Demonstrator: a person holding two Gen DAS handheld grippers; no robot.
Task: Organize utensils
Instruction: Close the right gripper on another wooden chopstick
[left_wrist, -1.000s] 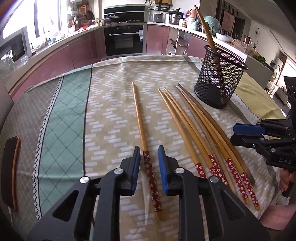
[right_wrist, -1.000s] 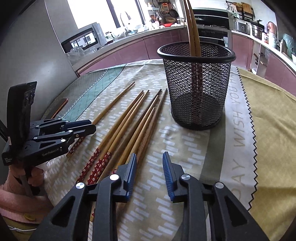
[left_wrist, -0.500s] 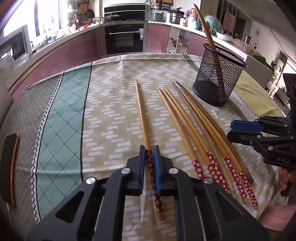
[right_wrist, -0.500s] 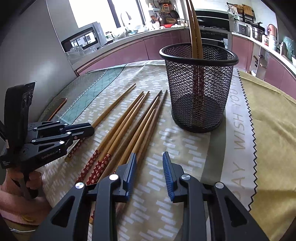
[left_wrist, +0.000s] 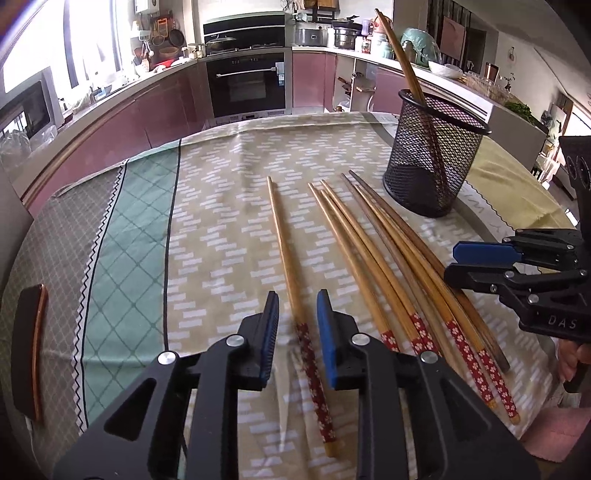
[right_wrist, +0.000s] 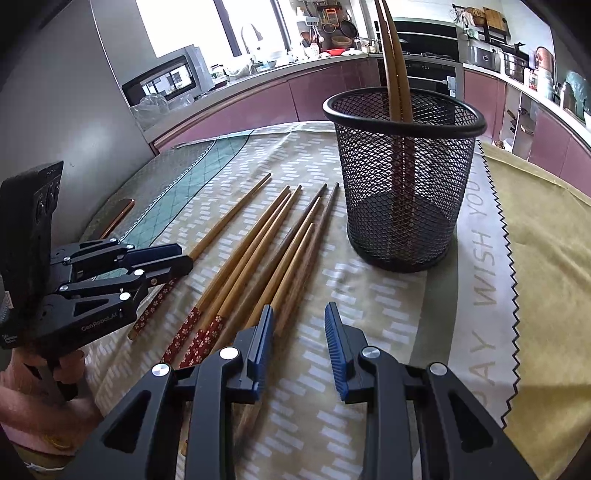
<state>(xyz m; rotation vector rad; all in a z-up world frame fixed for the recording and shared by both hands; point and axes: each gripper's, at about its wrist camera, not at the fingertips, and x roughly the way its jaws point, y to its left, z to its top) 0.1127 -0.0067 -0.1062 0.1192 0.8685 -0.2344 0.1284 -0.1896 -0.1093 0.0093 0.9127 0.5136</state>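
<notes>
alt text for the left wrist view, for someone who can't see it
The left gripper, jaws opening, straddles a lone chopstick lying on a patterned tablecloth. More chopsticks lie to its right beside a black mesh holder; the right gripper hovers at the edge.

The counter is covered by a patterned cloth (left_wrist: 221, 229) of beige, green and grey bands. On it lie one lone chopstick (left_wrist: 286, 258), a bundle of chopsticks (left_wrist: 388, 269) to its right, and a black mesh holder (left_wrist: 432, 162) standing far right. A dark flat object (left_wrist: 29, 354) lies near the left edge.

chopsticks (left_wrist: 286, 258): tan, red floral ends | basket (left_wrist: 436, 162): black mesh
</notes>
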